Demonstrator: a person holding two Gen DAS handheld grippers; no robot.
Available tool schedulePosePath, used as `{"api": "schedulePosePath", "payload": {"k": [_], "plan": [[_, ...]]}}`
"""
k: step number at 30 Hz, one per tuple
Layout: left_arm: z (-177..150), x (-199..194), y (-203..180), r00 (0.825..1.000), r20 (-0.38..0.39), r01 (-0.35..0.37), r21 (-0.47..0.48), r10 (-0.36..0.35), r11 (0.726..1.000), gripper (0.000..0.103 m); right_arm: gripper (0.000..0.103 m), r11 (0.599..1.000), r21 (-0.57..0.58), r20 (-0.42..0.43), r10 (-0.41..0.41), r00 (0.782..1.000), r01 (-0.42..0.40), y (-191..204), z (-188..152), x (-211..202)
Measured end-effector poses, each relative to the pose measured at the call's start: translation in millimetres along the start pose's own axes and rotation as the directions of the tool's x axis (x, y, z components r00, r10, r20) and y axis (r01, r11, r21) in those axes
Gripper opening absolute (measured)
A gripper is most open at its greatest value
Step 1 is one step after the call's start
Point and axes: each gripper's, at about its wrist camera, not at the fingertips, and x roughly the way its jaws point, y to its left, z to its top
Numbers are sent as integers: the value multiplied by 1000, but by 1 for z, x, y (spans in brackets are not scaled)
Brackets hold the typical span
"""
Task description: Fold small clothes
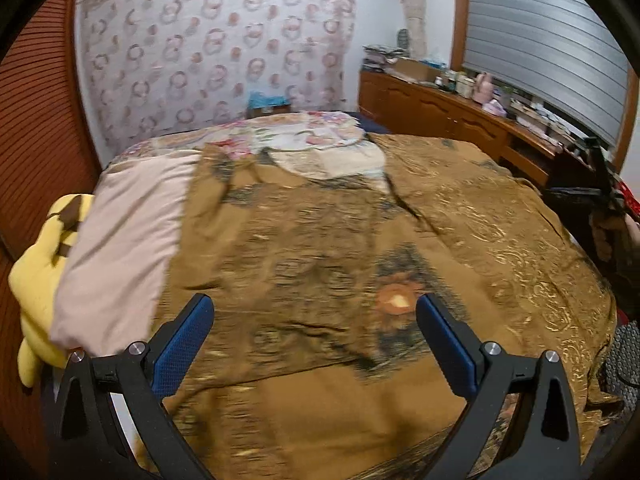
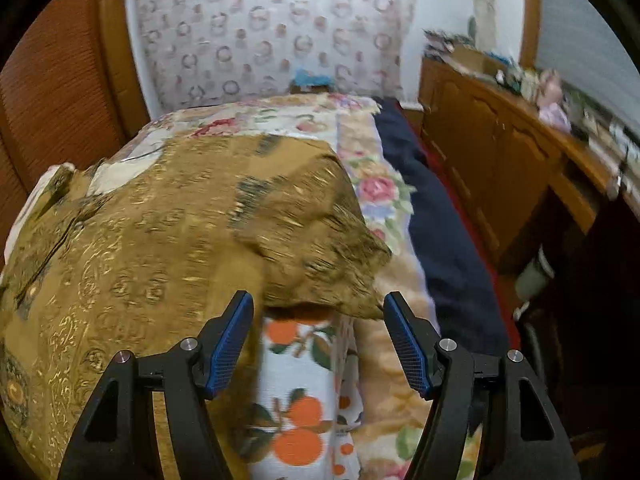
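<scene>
A brown garment with gold and dark patterns [image 1: 340, 248] lies spread over the bed, with its neck opening toward the far end. My left gripper [image 1: 314, 308] is open and empty, hovering over the garment's near part. In the right wrist view the same garment [image 2: 160, 240] shows with its right sleeve [image 2: 320, 256] bunched and folded over. My right gripper [image 2: 318, 308] is open just in front of the sleeve's tip, holding nothing. The right gripper also shows in the left wrist view [image 1: 600, 192] at the far right edge.
A pink cloth [image 1: 120, 248] and a yellow plush toy [image 1: 40, 280] lie at the bed's left. A floral blanket [image 2: 380, 192], an orange-print cloth [image 2: 300, 400] and a dark blue sheet [image 2: 440, 232] lie at the bed's right. A cluttered wooden cabinet [image 2: 500, 160] stands along the right wall.
</scene>
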Motion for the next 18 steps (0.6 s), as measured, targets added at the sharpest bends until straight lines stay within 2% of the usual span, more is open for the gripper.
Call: {"api": "schedulePosePath", "payload": {"k": [4,9,11,13,16,18], "plan": [[0,7,-17,1000,-16,21,13,-21,1000,101,69,998,49,-26,34,999,-33,-8,-3,9],[0,6,-27,999,-16,33,20,-33,999,101,58,994,80,-41,72,997,-69,-26,0,9],[-1,5,-28,999,-17,38,17,-37,999,101,48,992,85,-36,92,995,-89,-30,11,8],[-2,4,-30,999,-15,41,15,-41,999,101,21,991,77,-28,109,994,-107,-31,18,13],[-3,1,-33,999,-10,41,12,-41,999,101,8,998,-4,-10,68,998,-68,-19,22,15],[-3,1,-33,999,-6,43,10,-43,999,101,7,998,-57,34,12,999,-10,-7,24,12]]}}
